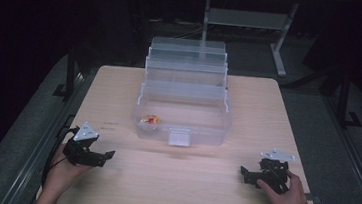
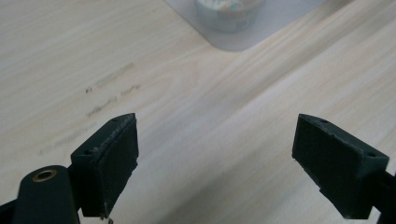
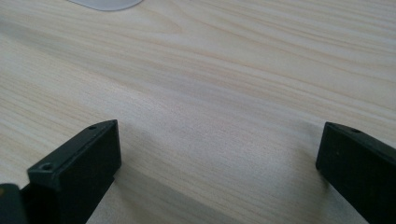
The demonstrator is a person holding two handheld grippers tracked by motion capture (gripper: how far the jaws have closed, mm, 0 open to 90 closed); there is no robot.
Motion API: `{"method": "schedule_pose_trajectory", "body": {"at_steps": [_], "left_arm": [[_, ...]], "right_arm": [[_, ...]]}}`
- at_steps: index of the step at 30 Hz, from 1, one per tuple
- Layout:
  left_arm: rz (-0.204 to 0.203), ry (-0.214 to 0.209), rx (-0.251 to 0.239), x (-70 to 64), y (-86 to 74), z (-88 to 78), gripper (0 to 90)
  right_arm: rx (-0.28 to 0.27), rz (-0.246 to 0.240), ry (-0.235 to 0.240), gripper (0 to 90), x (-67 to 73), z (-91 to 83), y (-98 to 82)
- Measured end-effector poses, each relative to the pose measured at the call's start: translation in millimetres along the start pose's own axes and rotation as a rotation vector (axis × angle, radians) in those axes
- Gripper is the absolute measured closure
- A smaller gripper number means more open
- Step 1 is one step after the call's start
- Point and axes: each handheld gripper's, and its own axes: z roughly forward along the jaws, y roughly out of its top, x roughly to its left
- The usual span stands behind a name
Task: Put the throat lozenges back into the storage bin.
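Both hands sit at the near edge of the table [image 1: 120,83], each holding a gripper low over the pale wood. From the high view, the left gripper [image 1: 106,155] lies in the person's left hand [image 1: 64,168] with its jaws pointing inward and ahead; the right gripper [image 1: 245,174] lies under the right hand [image 1: 288,195], jaws pointing toward the left one. In the left gripper view the two black jaws stand spread wide with bare wood between them and nothing pinched. In the right gripper view the jaws are likewise wide apart over empty tabletop.

Ahead of the left gripper, and a little to its right, stands a clear plastic tiered box [image 1: 184,95], opened so its trays step upward toward the far side. A small round item [image 1: 149,120] with red and yellow on it rests in the box's bottom compartment, at the corner nearest the left gripper; the left gripper view catches it blurred at the top edge. A latch [image 1: 179,137] hangs on the box's near wall, between the two grippers and beyond them.
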Motion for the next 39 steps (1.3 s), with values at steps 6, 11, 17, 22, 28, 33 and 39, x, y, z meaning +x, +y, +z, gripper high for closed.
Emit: {"method": "schedule_pose_trajectory", "body": {"at_steps": [6, 11, 17, 22, 28, 33, 39], "left_arm": [[0.003, 0.012, 0.009, -2.7, -13.4, 1.6, 13.0], [0.015, 0.022, 0.022, -6.4, -23.0, 3.7, 12.9], [0.019, 0.033, 0.042, -6.4, -32.9, 5.7, 12.0], [0.023, 0.037, 0.049, -6.3, -38.8, 9.9, 11.2], [0.006, 0.020, 0.029, -6.3, -43.0, 11.6, 11.1], [-0.035, -0.025, -0.016, -2.4, -50.8, 12.5, 11.1], [-0.043, -0.036, -0.030, -1.1, -53.3, 12.6, 10.9]], "right_arm": [[0.000, 0.000, 0.000, 0.0, 0.0, 0.0, 0.0], [0.000, 0.000, 0.000, 0.0, 0.0, 0.0, 0.0], [0.000, 0.000, 0.000, 0.0, 0.0, 0.0, 0.0], [0.000, 0.000, 0.000, 0.0, 0.0, 0.0, 0.0], [0.000, 0.000, 0.000, 0.0, 0.0, 0.0, 0.0], [0.000, 0.000, 0.000, 0.0, 0.0, 0.0, 0.0], [0.000, 0.000, 0.000, 0.0, 0.0, 0.0, 0.0]]}}
